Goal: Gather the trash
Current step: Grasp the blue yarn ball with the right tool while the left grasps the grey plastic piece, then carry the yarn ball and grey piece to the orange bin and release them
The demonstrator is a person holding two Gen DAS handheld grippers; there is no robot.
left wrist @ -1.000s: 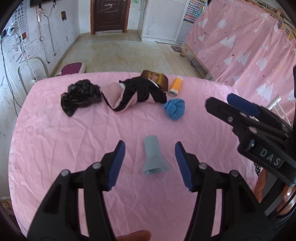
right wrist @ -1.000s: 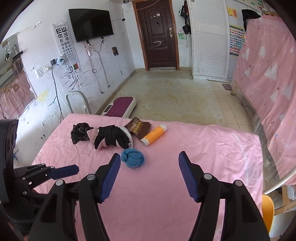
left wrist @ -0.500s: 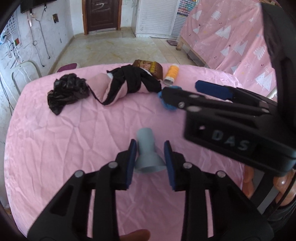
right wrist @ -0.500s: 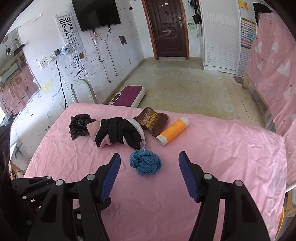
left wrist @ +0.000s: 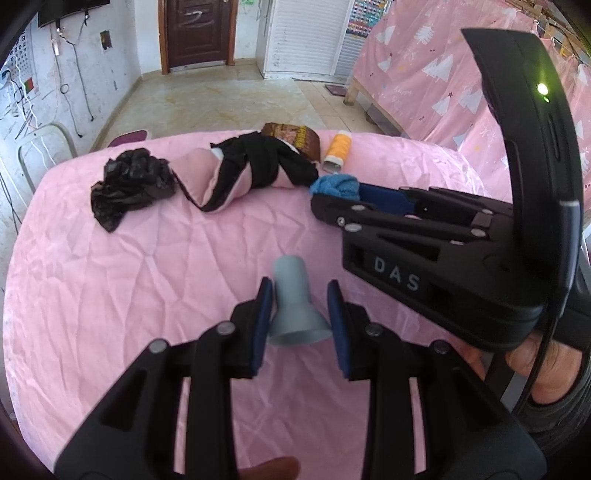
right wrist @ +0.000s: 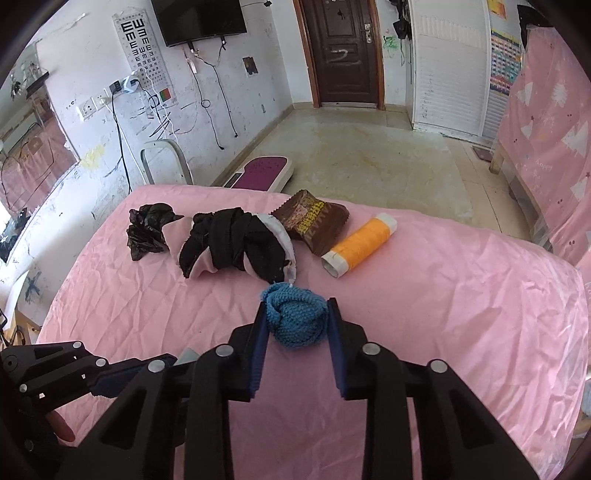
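Left wrist: left gripper [left wrist: 300,317] now clamped on grey funnel [left wrist: 295,314], jaws wide apart a second back; right gripper moved in close.
Right wrist: right gripper [right wrist: 295,325] jaws just closing, squeezing blue knit ball [right wrist: 295,319] on pink cloth [right wrist: 461,314]. One wrapper [right wrist: 314,221], one orange spool [right wrist: 360,245], one black bag [right wrist: 147,229].

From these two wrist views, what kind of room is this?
Probably a room in a home, maybe used as a makeshift workspace: a table under a pink cloth, a wall-mounted TV beside an eye chart, a brown door and pink patterned curtains.
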